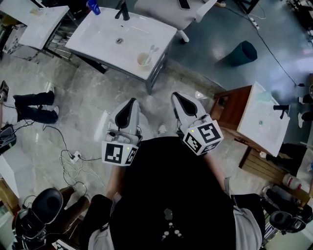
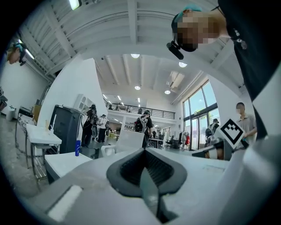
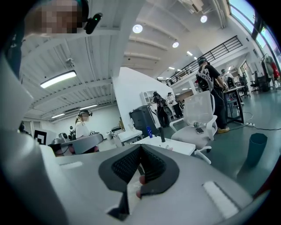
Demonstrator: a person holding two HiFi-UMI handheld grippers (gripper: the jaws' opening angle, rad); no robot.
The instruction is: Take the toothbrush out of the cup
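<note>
A pale cup [image 1: 144, 59] stands on the white sink top [image 1: 102, 39] at the far side of the head view, near the top's right end. A light toothbrush [image 1: 152, 50] leans out of it. My left gripper [image 1: 131, 101] and right gripper [image 1: 176, 95] are held close to my body, side by side, well short of the sink. Both point toward it, jaws together and nothing between them. In the left gripper view the left gripper [image 2: 144, 152] shows its ribbed pads pressed together. In the right gripper view the right gripper [image 3: 140, 150] looks the same, with the sink top [image 3: 175, 146] beyond it.
A black faucet [image 1: 124, 10] and a blue bottle [image 1: 94, 7] stand at the sink's back edge. A white office chair [image 1: 168, 10] is behind it. A teal bin [image 1: 243, 52], a wooden stand with a second basin [image 1: 264, 119], floor cables [image 1: 72, 158] and a person's legs [image 1: 34, 106] surround me.
</note>
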